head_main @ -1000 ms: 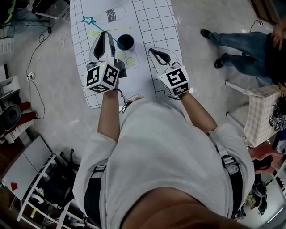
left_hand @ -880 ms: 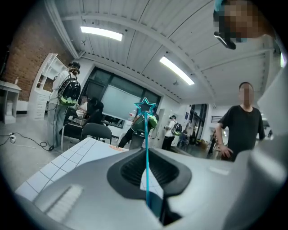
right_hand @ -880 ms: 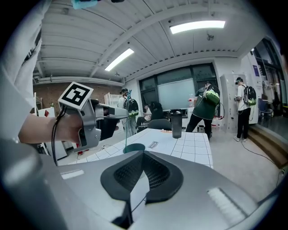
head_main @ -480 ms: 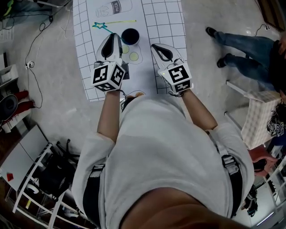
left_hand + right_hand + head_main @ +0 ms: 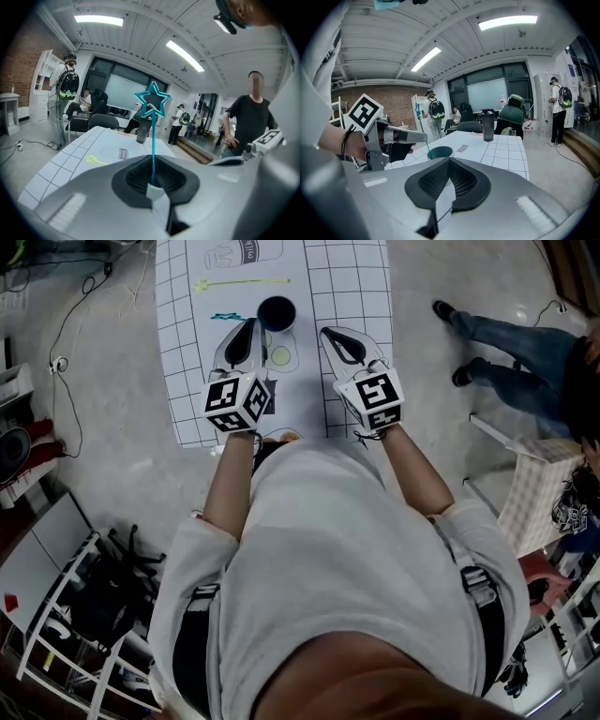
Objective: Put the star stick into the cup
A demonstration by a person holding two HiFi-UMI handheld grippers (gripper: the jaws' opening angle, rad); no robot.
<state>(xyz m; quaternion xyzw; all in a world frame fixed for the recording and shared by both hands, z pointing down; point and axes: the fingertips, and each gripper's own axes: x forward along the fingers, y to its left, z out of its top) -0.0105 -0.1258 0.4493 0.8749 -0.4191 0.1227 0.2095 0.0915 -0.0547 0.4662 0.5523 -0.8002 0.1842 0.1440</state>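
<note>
The teal star stick (image 5: 153, 140) stands upright in my left gripper (image 5: 152, 180), which is shut on its shaft; the star (image 5: 153, 101) is at the top. From the head view the stick (image 5: 226, 317) is foreshortened just left of the dark cup (image 5: 277, 312), with the left gripper (image 5: 247, 326) beside the cup's near-left rim. In the right gripper view the stick (image 5: 423, 133) slants down from the left gripper (image 5: 423, 137) to the cup's (image 5: 439, 152) left rim. My right gripper (image 5: 330, 332) hovers to the right of the cup, shut and empty (image 5: 449, 185).
A white grid mat (image 5: 347, 287) with printed outlines of a milk carton and a yellow wand covers the table. A grey shaker bottle (image 5: 488, 125) stands at its far end. A person (image 5: 506, 334) stands right of the table; chairs and other people lie beyond.
My left gripper has sunk toward the table with the stick, which now stands more upright beside the cup. The right gripper has stayed where it was.
</note>
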